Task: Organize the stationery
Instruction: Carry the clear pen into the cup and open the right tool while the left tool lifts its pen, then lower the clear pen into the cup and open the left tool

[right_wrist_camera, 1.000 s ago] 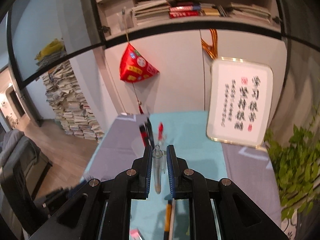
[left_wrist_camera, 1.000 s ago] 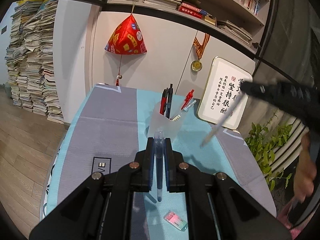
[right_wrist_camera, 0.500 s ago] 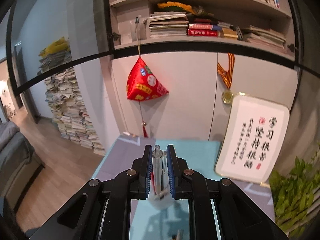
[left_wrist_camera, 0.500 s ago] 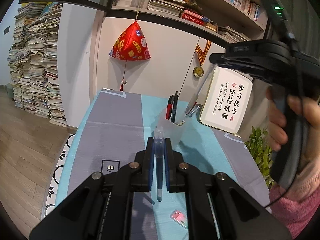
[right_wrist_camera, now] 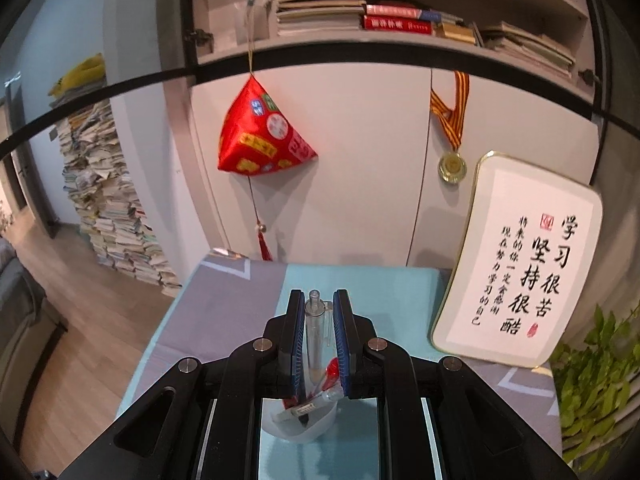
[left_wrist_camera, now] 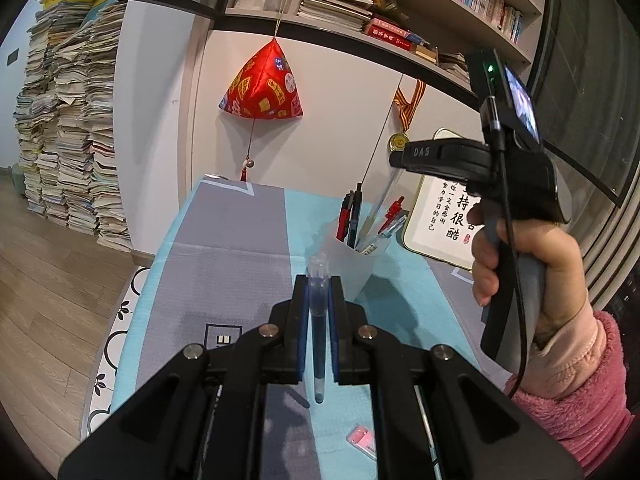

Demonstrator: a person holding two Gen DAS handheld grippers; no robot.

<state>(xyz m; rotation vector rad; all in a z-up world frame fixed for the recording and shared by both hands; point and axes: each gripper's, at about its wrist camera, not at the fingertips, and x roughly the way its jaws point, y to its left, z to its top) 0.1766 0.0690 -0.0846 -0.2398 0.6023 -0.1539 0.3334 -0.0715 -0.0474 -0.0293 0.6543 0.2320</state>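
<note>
My left gripper is shut on a dark blue pen with a clear cap, held above the table and just short of the pen cup. The translucent white cup stands on the cloth with several red, black and blue pens in it. My right gripper is shut on a clear pen, held upright right over the cup. In the left wrist view the right gripper hangs above the cup, and the clear pen slants down into its mouth. A hand in a pink sleeve holds it.
A framed calligraphy board leans on the wall at the table's back right. A pink eraser lies on the teal and grey cloth near me. A red hanging ornament, a medal and a plant are around.
The right gripper has moved in from the right with the clear pen and now stands over the cup, lower than before. The left gripper and its pen have stayed put.
</note>
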